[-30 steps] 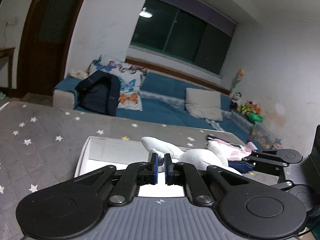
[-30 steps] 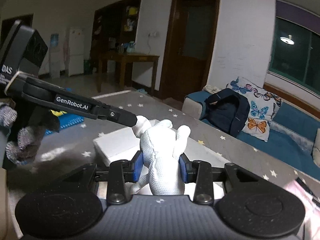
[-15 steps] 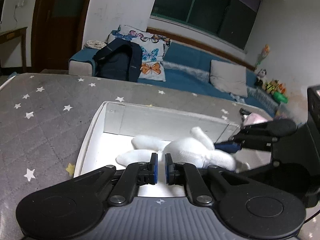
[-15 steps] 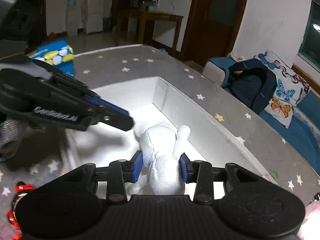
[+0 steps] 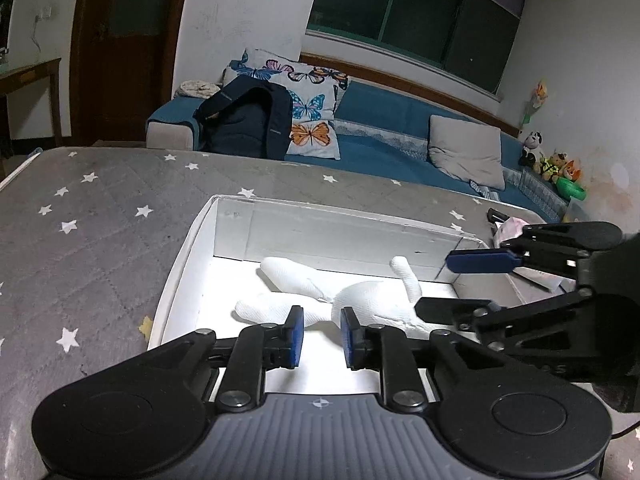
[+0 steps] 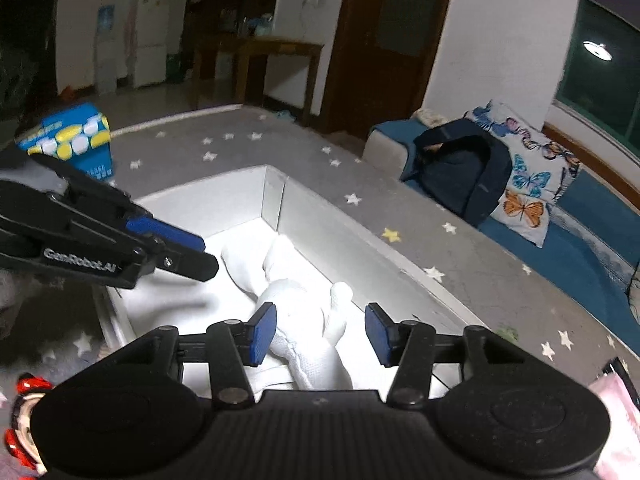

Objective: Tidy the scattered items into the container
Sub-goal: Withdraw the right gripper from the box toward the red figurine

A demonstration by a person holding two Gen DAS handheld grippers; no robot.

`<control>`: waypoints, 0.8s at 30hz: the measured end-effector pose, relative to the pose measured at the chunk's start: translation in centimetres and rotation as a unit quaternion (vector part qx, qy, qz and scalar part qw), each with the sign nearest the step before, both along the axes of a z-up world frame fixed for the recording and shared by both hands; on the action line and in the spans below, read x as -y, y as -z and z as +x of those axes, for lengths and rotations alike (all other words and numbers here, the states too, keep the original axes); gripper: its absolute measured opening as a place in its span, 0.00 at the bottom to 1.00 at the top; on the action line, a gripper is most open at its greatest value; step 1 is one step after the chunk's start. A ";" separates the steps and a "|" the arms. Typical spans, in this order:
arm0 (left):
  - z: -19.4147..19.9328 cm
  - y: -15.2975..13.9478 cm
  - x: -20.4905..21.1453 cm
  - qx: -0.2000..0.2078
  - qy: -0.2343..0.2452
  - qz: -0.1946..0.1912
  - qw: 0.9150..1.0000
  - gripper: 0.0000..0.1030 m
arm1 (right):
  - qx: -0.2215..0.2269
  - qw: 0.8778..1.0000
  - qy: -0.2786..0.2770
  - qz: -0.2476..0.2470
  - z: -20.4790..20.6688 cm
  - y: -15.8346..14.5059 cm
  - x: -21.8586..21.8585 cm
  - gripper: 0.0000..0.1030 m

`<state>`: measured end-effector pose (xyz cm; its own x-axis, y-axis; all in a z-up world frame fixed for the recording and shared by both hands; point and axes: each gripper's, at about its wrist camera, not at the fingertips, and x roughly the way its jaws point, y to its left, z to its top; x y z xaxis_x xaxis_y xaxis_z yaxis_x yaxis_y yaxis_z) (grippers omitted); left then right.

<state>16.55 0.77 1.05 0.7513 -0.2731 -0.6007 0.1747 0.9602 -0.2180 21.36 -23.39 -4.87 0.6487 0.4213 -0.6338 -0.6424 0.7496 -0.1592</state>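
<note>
A white plush rabbit (image 5: 360,296) lies on the floor of the white open box (image 5: 320,232), which sits on the grey star-patterned mat. It also shows in the right wrist view (image 6: 296,320), inside the box (image 6: 340,240). My left gripper (image 5: 320,336) is open just above the rabbit's near side, and empty. My right gripper (image 6: 320,332) is open wide, its pads either side of the rabbit and apart from it. In the left wrist view the right gripper (image 5: 464,284) reaches in from the right.
A blue and yellow package (image 6: 72,140) sits on the mat beyond the box. A red and black toy (image 6: 24,424) lies at the lower left, a pink item (image 5: 512,226) right of the box. A blue sofa (image 5: 380,120) with backpack and pillows stands behind.
Both grippers have lowered into the box with the rabbit. The right gripper has opened and let go of it, the left gripper has opened too. The rabbit now lies in the box.
</note>
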 end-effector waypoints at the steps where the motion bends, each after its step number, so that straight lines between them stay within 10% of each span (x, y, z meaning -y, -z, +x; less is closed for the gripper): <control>1: -0.2 -0.2 0.0 0.001 0.000 -0.001 1.000 0.23 | 0.003 1.000 0.002 0.005 -0.5 -0.3 0.2 0.48; 24: -7.8 -1.2 1.0 0.001 0.011 -0.008 1.000 0.29 | -0.007 0.996 -0.010 0.091 -13.6 -1.0 2.1 0.76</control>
